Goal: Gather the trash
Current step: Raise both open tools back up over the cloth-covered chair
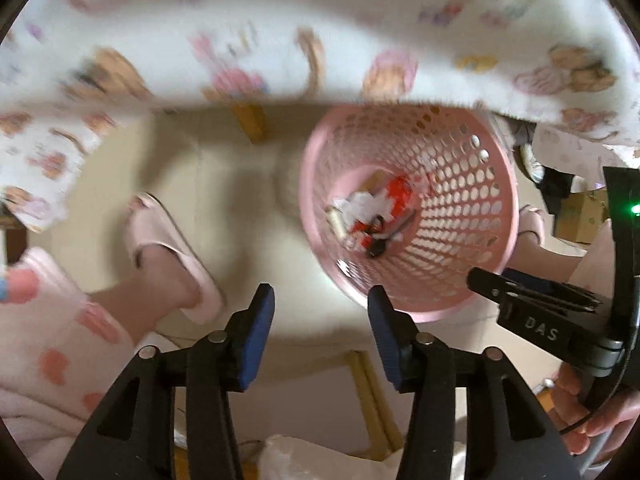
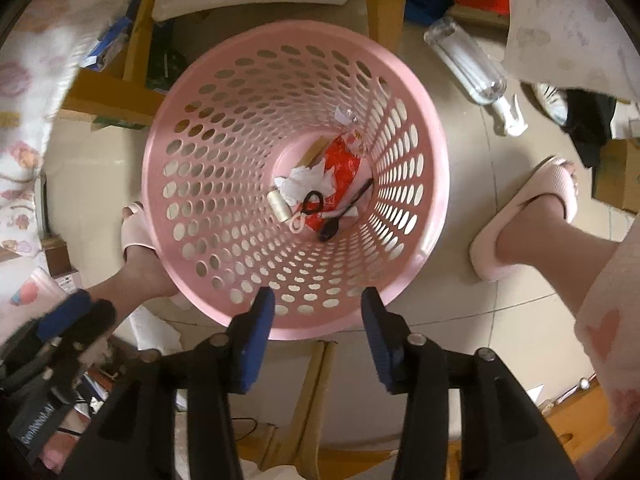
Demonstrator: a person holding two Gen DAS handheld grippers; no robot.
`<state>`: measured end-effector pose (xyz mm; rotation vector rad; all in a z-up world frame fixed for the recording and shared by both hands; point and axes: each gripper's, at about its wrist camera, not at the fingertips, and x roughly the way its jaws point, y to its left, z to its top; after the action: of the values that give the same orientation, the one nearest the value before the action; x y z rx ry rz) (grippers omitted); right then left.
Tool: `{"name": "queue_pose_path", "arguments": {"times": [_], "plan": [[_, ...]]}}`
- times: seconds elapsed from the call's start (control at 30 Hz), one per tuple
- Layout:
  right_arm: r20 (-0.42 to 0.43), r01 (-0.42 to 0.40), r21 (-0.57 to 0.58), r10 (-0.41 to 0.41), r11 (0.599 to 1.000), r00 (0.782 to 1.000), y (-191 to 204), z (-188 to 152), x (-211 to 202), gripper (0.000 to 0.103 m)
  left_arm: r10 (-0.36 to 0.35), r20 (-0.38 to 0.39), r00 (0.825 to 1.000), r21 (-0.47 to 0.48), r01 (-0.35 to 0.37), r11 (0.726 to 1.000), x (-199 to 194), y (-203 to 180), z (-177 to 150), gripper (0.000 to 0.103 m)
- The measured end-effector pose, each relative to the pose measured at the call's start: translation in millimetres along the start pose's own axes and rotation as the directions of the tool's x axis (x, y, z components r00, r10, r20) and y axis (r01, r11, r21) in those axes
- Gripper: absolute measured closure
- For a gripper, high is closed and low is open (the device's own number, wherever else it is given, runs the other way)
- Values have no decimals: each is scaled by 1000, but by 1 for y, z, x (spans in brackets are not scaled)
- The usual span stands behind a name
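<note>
A pink perforated basket (image 2: 240, 120) stands on the tiled floor, seen from above in both views (image 1: 472, 240). At its bottom lies trash: a red wrapper (image 2: 344, 164), white crumpled paper (image 2: 304, 184), a small pale spool (image 2: 278, 202), a black loop (image 2: 314, 202) and a black spoon-like piece (image 2: 332, 228). My right gripper (image 2: 318, 308) hangs over the basket's near rim, open, nothing between its blue pads. My left gripper (image 1: 322, 304) is open too and holds nothing, just left of the basket above the floor. The right gripper (image 1: 476, 276) shows at the right of the left wrist view.
A person's feet in pink slippers (image 2: 532, 216) (image 1: 172, 248) stand on either side of the basket. A clear plastic bottle (image 2: 464, 60) lies on the floor beyond it. A cartoon-print cloth (image 1: 280, 40) hangs over the far side. Wooden furniture legs (image 2: 312, 392) are below the grippers.
</note>
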<state>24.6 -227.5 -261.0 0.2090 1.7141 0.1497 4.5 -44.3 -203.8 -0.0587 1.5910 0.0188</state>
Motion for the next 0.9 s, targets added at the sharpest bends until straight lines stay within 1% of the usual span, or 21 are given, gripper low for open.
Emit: {"name": "queue_pose_path", "arguments": {"times": [0.07,0.13,0.2,0.23,0.27,0.3,0.4,0.43,0.47,0.5,0.53,0.57,0.6,0.63,0.67,0.7,0.73,0.77,0.83,0.87,0.9], "plan": [[39,4,-11,-4,1000,999,2,-2,-12,55,22,55,998,4,-22,1000,-15,2,-1,55],[101,29,-42,-24,999,995,9,-6,-27,53,23,113,993,-2,-23,1000,-32,6,0,54],[200,72,-78,-55,994,978,16,-12,-50,50,40,186,982,-13,-38,999,-52,10,-1,53],[244,91,-80,-69,993,967,18,-14,-59,50,72,228,971,-19,-70,997,-62,11,-1,52],[301,117,-85,-86,990,950,21,-18,-71,49,107,272,956,-23,-105,994,-71,12,-2,47],[335,127,-93,-89,988,938,23,-21,-79,47,127,307,943,-29,-124,992,-80,13,-2,46],[458,117,-115,-52,986,887,29,-29,-115,46,131,407,904,-64,-115,991,-106,23,-2,45],[491,110,-119,-38,987,871,31,-30,-125,46,130,444,887,-66,-112,991,-115,24,-3,42],[530,106,-128,-22,986,848,33,-33,-136,45,137,493,859,-73,-116,991,-126,26,-5,35],[562,107,-137,-12,985,827,35,-36,-144,42,148,534,832,-83,-123,989,-135,26,-6,31],[606,114,-147,-1,983,795,39,-40,-154,39,161,583,797,-95,-129,987,-145,28,-9,23],[639,121,-155,7,981,769,42,-44,-162,37,170,628,759,-106,-132,985,-153,30,-12,17],[678,130,-165,16,978,735,45,-48,-171,34,173,669,723,-114,-131,985,-161,31,-15,15],[696,132,-170,24,976,718,48,-50,-176,31,179,708,683,-123,-129,984,-169,32,-18,13],[715,130,-176,36,976,698,48,-51,-183,24,189,738,648,-136,-131,982,-176,34,-21,12],[732,127,-178,45,976,680,48,-53,-188,18,194,759,622,-145,-129,981,-179,35,-23,12],[750,130,-180,51,975,659,49,-55,-194,13,189,779,598,-147,-119,982,-184,37,-25,9],[772,146,-180,48,973,634,50,-57,-200,11,182,791,584,-147,-107,983,-187,39,-26,6],[799,184,-179,34,967,600,52,-58,-205,5,176,815,551,-151,-92,984,-195,41,-28,1],[814,206,-175,24,963,580,53,-58,-207,4,171,826,537,-148,-86,985,-200,41,-35,1],[826,223,-170,15,960,564,54,-59,-209,3,167,833,527,-145,-83,986,-202,42,-36,1]]}}
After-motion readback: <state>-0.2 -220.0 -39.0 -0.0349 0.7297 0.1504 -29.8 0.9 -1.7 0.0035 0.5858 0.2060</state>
